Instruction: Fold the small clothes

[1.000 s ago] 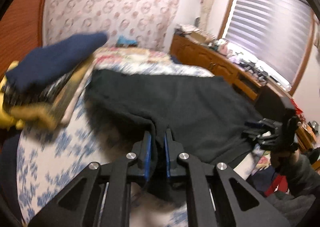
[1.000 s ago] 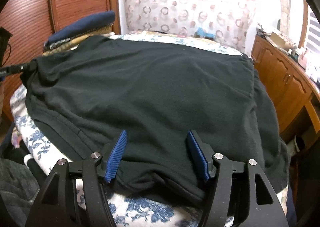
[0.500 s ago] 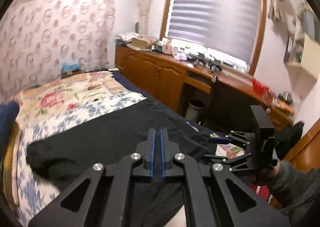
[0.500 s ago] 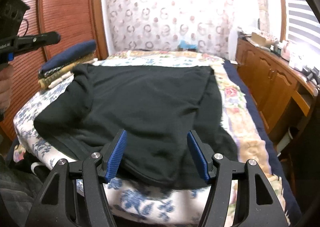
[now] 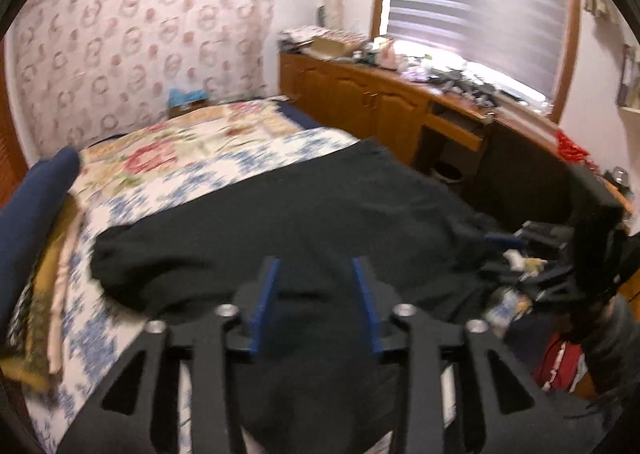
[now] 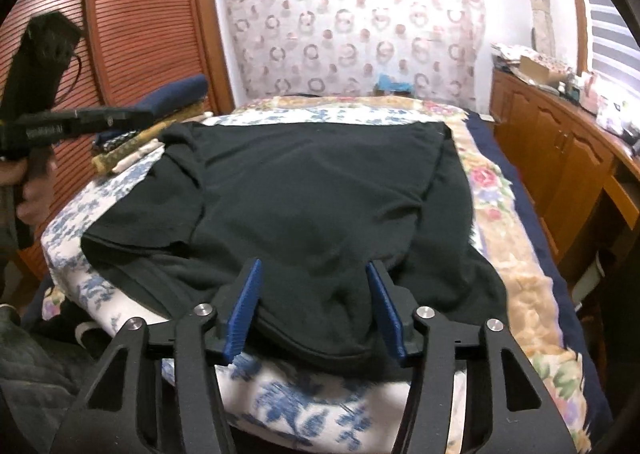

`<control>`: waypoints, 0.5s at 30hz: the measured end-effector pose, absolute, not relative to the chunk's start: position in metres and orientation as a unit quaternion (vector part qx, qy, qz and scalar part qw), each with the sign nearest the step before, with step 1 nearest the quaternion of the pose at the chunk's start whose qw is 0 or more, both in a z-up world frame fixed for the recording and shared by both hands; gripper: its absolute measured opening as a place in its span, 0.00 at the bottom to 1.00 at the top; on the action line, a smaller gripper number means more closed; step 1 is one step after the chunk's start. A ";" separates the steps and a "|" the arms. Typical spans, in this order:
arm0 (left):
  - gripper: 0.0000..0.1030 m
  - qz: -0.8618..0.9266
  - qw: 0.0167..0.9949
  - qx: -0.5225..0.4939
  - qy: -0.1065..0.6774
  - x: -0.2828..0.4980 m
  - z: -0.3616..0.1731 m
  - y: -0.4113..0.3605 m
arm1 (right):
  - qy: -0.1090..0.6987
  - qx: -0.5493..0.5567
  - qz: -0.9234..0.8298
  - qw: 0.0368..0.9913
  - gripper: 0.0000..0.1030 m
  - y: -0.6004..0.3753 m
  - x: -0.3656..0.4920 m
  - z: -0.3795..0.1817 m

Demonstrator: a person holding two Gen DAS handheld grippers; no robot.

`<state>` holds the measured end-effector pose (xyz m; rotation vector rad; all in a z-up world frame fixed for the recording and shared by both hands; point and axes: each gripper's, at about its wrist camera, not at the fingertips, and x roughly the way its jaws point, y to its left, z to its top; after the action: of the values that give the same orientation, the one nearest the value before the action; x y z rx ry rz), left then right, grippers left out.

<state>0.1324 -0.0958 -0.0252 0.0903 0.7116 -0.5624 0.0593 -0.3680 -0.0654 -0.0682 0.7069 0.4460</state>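
1. The black garment (image 6: 312,190) lay spread across the floral bedspread (image 6: 304,406), its near hem hanging over the edge towards me. I judged that suited folding, since the bed gave it a flat base.
2. My left gripper (image 5: 316,294) had its jaws apart and held nothing, hovering over the near left part of the cloth.
3. My right gripper (image 6: 314,302) was also spread wide, blue pads straddling the near hem, empty; I read that as lining up for a pinch.
4. A folded stack of clothes (image 6: 160,122) sat at the far left corner, apart from the garment, probably to keep the folding area free.
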 end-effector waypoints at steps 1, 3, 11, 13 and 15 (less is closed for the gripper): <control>0.48 -0.265 0.897 0.037 0.351 0.132 -0.030 -0.085 | 0.342 -0.036 0.220 0.913 0.52 -0.363 0.061 -0.064; 0.55 -0.248 0.896 0.032 0.366 0.130 -0.041 -0.068 | 0.339 -0.042 0.231 0.911 0.52 -0.351 0.065 -0.059; 0.55 -0.201 0.893 0.016 0.403 0.123 -0.086 -0.029 | 0.347 -0.051 0.292 0.890 0.46 -0.297 0.094 -0.053; 0.55 -0.197 0.891 0.018 0.409 0.123 -0.095 -0.030 | 0.354 -0.052 0.306 0.882 0.44 -0.282 0.103 -0.054; 0.55 -0.200 0.888 0.025 0.414 0.120 -0.102 -0.032 | 0.362 -0.053 0.321 0.874 0.42 -0.267 0.114 -0.057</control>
<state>0.1202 -0.0323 -0.1019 0.0520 0.8606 -0.4149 0.1136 -0.2669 -0.0570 -0.1111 0.7562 0.6700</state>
